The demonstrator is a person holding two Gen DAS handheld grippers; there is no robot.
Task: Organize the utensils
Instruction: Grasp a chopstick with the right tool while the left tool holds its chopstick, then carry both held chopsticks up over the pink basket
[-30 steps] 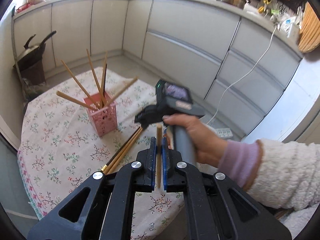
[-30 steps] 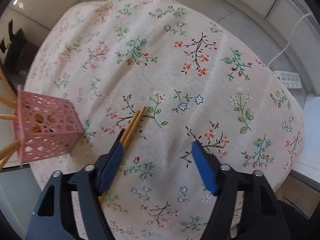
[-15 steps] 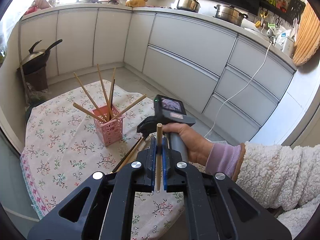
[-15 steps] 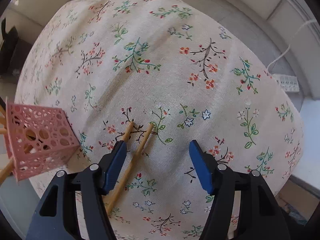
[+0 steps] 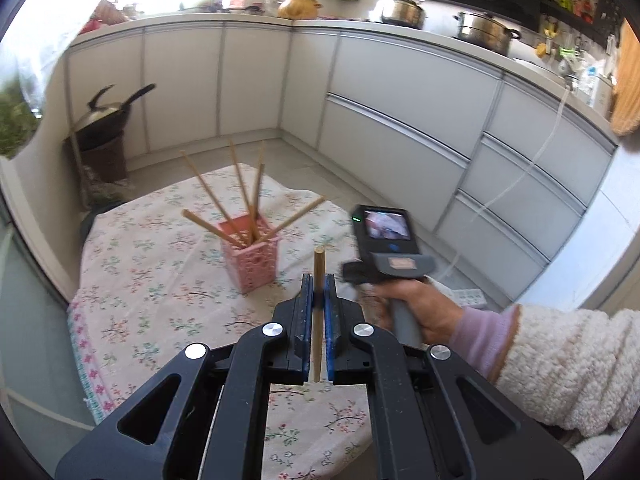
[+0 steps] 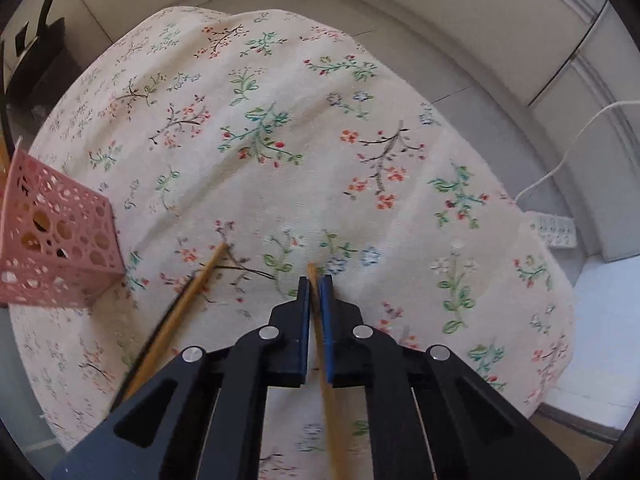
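Left tongs (image 5: 316,280): pressed together on one chopstick (image 5: 318,312); the stick stands roughly upright between the blue pads, its top end clear above the fingertips and its lower end showing below them.
Right tongs (image 6: 315,284): pressed together on a second chopstick (image 6: 326,396); its tip pokes just past the fingertips and its shaft runs back under the tool body, along the tongs' own axis.
Pink holder (image 5: 250,258): ahead of the left tongs and slightly to their left, on the floral tablecloth (image 5: 160,280); several chopsticks already stand fanned out in it.
Holder from right tongs: far to the left of the fingertips (image 6: 56,236), well apart from them, at the tablecloth's edge.
Loose chopstick (image 6: 180,312): lies flat on the cloth to the left of the right tongs, between them and the holder; long axis runs diagonally, far end pointing ahead and right.
Deciding relation: the holder's open top lies forward-left of the left tongs and the held stick is already near vertical, so a drop-in likely needs only a short carry and little tilt.
Nearer tool: judged to be the left one, which faces the holder head-on; the right one sees it only at the side.
Right hand (image 5: 420,312): grips the right tool's handle, just right of the left tongs, with the wrist low over the table.
Risk: fanned sticks may block the entry.
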